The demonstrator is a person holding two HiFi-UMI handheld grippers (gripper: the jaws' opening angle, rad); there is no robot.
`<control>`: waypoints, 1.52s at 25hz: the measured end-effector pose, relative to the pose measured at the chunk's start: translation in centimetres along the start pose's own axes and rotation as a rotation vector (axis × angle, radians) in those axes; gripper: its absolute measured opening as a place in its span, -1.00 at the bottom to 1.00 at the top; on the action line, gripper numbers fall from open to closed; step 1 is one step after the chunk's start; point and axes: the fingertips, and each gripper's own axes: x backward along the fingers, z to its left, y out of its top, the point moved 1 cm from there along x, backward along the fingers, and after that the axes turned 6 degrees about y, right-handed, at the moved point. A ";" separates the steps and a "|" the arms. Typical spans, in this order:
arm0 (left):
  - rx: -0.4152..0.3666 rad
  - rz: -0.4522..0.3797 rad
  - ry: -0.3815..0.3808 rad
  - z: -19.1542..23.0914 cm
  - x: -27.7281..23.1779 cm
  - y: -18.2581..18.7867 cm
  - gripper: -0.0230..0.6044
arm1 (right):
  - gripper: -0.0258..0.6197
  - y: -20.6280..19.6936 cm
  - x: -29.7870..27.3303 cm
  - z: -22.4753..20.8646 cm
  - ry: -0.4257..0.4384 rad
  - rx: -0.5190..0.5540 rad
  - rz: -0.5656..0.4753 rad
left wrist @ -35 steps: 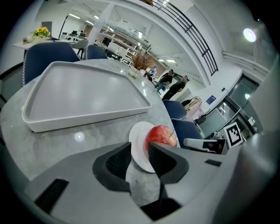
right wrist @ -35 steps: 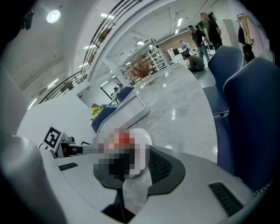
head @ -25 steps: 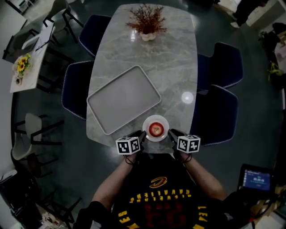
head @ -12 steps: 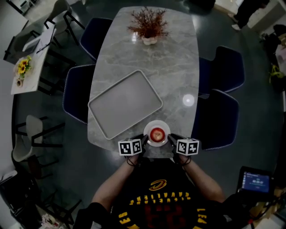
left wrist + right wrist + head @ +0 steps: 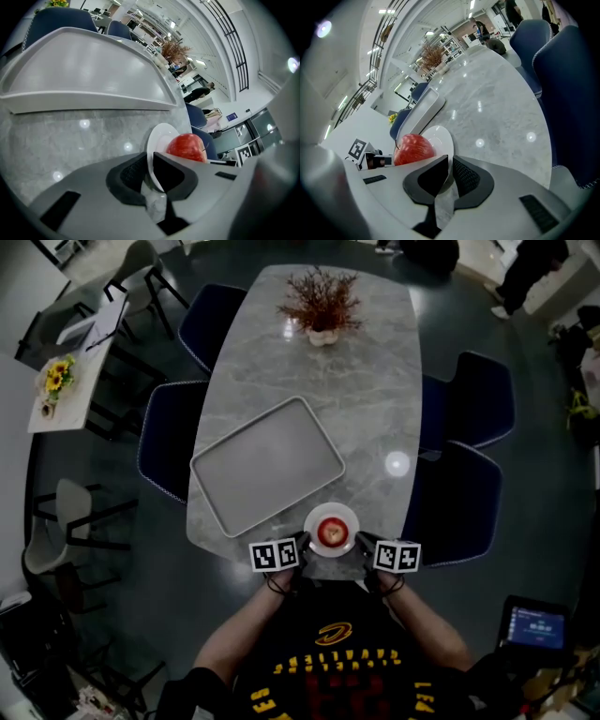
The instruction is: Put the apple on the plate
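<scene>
A red apple (image 5: pixel 330 532) sits on a small white plate (image 5: pixel 316 517) at the near edge of the marble table (image 5: pixel 375 381). My left gripper (image 5: pixel 302 544) is at the plate's left side. Its jaws have just been closing and now pinch the plate's rim (image 5: pixel 157 140), with the apple (image 5: pixel 187 146) just beyond my left gripper (image 5: pixel 149 161). My right gripper (image 5: pixel 361 544) is at the plate's right side. In its own view my right gripper (image 5: pixel 451 164) is shut on the rim of the plate (image 5: pixel 440 137), beside the apple (image 5: pixel 412 149).
A large grey tray (image 5: pixel 267 465) lies empty on the table to the left, just beyond the plate. A dried plant in a pot (image 5: pixel 322 306) stands at the far end. Dark blue chairs (image 5: pixel 464 493) line both long sides of the table.
Both grippers keep their places on either side of the plate. The whole scene has slid a little downward in the head view.
</scene>
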 end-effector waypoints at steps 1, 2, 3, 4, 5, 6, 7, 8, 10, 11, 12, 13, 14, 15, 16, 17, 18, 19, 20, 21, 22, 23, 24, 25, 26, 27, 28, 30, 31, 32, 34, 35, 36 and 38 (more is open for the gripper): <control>0.005 -0.002 -0.001 0.0 0.0 0.0 -0.78 | -0.80 0.0 0.0 0.0 0.002 -0.001 0.001; 0.009 -0.005 -0.004 0.0 0.1 -0.1 -0.78 | -0.80 0.0 0.1 0.1 0.004 -0.001 0.001; 0.013 -0.009 -0.006 -0.1 0.3 -0.1 -0.78 | -0.80 0.0 0.2 0.2 0.007 -0.001 0.001; 0.016 -0.014 -0.008 -0.1 0.3 -0.1 -0.78 | -0.80 0.1 0.2 0.3 0.011 -0.001 0.000; 0.020 -0.019 -0.010 -0.1 0.2 0.1 -0.78 | -0.80 0.3 0.1 0.2 0.016 0.000 -0.002; 0.024 -0.026 -0.012 -0.1 0.1 0.3 -0.78 | -0.80 0.6 0.1 0.2 0.022 0.002 -0.006; 0.029 -0.034 -0.015 -0.2 0.1 0.5 -0.78 | -0.80 0.9 0.0 0.2 0.028 0.003 -0.010; 0.034 -0.042 -0.020 -0.2 0.3 0.7 -0.78 | -0.80 1.2 0.1 0.5 0.035 0.002 -0.016; 0.043 -0.063 -0.036 -0.5 1.0 1.1 -0.78 | -0.81 1.7 0.4 1.2 0.054 0.002 -0.034; 0.048 -0.074 -0.045 -0.7 1.5 1.3 -0.79 | -0.81 2.1 0.6 1.6 0.066 0.000 -0.046; 0.053 -0.086 -0.054 -0.9 1.9 1.5 -0.79 | -0.82 2.4 0.8 1.9 0.080 -0.005 -0.058; 0.058 -0.099 -0.064 -1.1 2.3 1.7 -0.79 | -0.82 2.7 1.0 2.3 0.093 -0.011 -0.068; 0.063 -0.114 -0.073 -1.3 2.8 1.9 -0.79 | -0.82 3.0 1.2 2.7 0.106 -0.017 -0.077; 0.070 -0.129 -0.083 -1.5 3.3 2.2 -0.79 | -0.82 3.3 1.4 3.1 0.118 -0.023 -0.086; 0.079 -0.144 -0.094 -1.8 3.8 2.5 -0.80 | -0.82 3.6 1.6 3.5 0.131 -0.028 -0.094; 0.090 -0.160 -0.105 -2.0 4.3 2.9 -0.80 | -0.82 4.0 1.8 4.0 0.146 -0.033 -0.103; 0.102 -0.177 -0.118 -2.3 4.8 3.3 -0.80 | -0.82 4.5 2.0 4.4 0.162 -0.036 -0.113; 0.117 -0.195 -0.133 -2.6 5.4 3.8 -0.81 | -0.83 5.0 2.2 5.0 0.179 -0.039 -0.123; 0.133 -0.214 -0.150 -2.9 6.0 4.3 -0.81 | -0.83 5.6 2.5 5.6 0.197 -0.040 -0.132; 0.148 -0.234 -0.167 -3.1 6.6 4.7 -0.82 | -0.83 6.1 2.7 6.2 0.216 -0.041 -0.142; 0.162 -0.254 -0.183 -3.4 7.3 5.2 -0.82 | -0.83 6.6 3.0 6.9 0.235 -0.040 -0.151; 0.173 -0.274 -0.197 -3.7 8.0 5.5 -0.82 | -0.83 7.0 3.2 7.6 0.255 -0.041 -0.161; 0.180 -0.294 -0.209 -3.9 8.7 5.9 -0.83 | -0.83 7.5 3.4 8.2 0.276 -0.044 -0.171; 0.185 -0.314 -0.220 -4.1 9.4 6.2 -0.83 | -0.83 8.0 3.6 8.9 0.299 -0.052 -0.182; 0.191 -0.333 -0.231 -4.3 10.1 6.6 -0.83 | -0.83 8.4 3.8 9.6 0.321 -0.063 -0.191; 0.199 -0.351 -0.242 -4.4 10.9 6.9 -0.83 | -0.83 8.8 3.9 10.3 0.341 -0.077 -0.198; 0.208 -0.368 -0.254 -4.6 11.5 7.3 -0.83 | -0.83 9.1 4.0 10.9 0.358 -0.089 -0.202; 0.227 -0.403 -0.275 -4.8 12.9 8.0 -0.83 | -0.84 9.8 4.1 12.1 0.383 -0.102 -0.203; 0.235 -0.420 -0.283 -4.8 13.5 8.3 -0.84 | -0.84 10.0 4.0 12.6 0.392 -0.104 -0.201; 0.241 -0.435 -0.289 -4.8 14.1 8.6 -0.84 | -0.84 10.2 3.9 13.1 0.398 -0.108 -0.198; 0.254 -0.463 -0.298 -4.6 15.1 9.2 -0.84 | -0.84 10.6 3.7 14.0 0.407 -0.112 -0.195; 0.260 -0.477 -0.303 -4.4 15.5 9.5 -0.84 | -0.84 10.9 3.5 14.5 0.414 -0.110 -0.195; 0.266 -0.492 -0.308 -4.3 15.9 9.9 -0.84 | -0.84 11.3 3.3 15.0 0.426 -0.105 -0.198; 0.278 -0.520 -0.319 -4.1 16.7 10.8 -0.84 | -0.84 12.2 3.1 16.4 0.469 -0.094 -0.211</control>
